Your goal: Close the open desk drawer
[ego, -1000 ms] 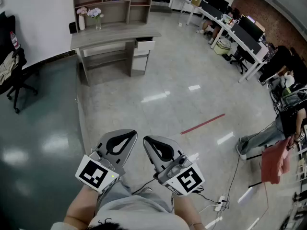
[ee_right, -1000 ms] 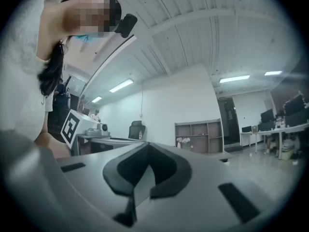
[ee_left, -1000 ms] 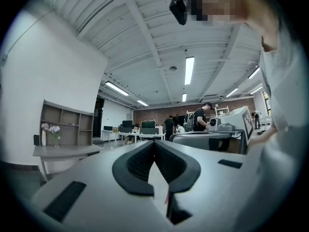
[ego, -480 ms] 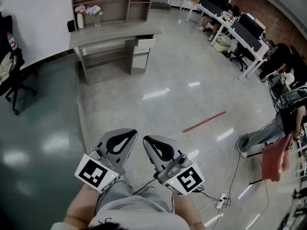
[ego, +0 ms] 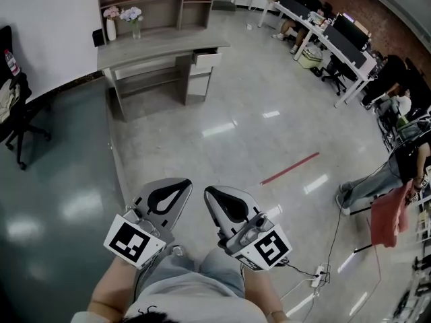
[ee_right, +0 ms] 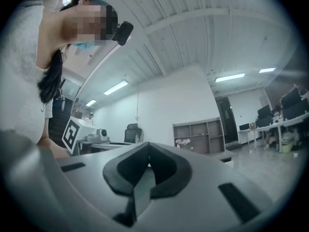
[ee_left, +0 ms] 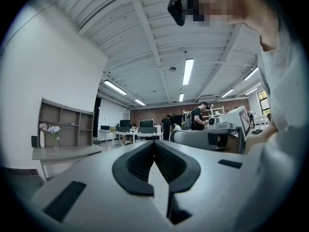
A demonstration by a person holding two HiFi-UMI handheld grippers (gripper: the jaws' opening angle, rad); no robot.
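Note:
The grey desk [ego: 161, 47] stands far off across the shiny floor, by the white wall. Its top drawer [ego: 204, 60] at the right end sticks out, open. My left gripper [ego: 183, 183] and right gripper [ego: 209, 193] are held side by side close to the person's body, pointing toward the desk, far from it. Both are shut with nothing between the pads. In the left gripper view the left gripper [ee_left: 154, 142] has its jaws together, with the desk [ee_left: 63, 153] small at the left. In the right gripper view the right gripper [ee_right: 148, 145] is likewise shut.
A black office chair [ego: 15, 110] stands at the left on the dark floor. A shelf unit [ego: 158, 2] with vases of flowers [ego: 132, 16] sits on the desk. A red tape line [ego: 289, 169], a power strip [ego: 316, 275], rows of workstations [ego: 337, 42] and a seated person [ego: 380, 180] lie to the right.
Both grippers sit slightly lower and a little further apart in the head view. They stay shut. The desk has barely shifted.

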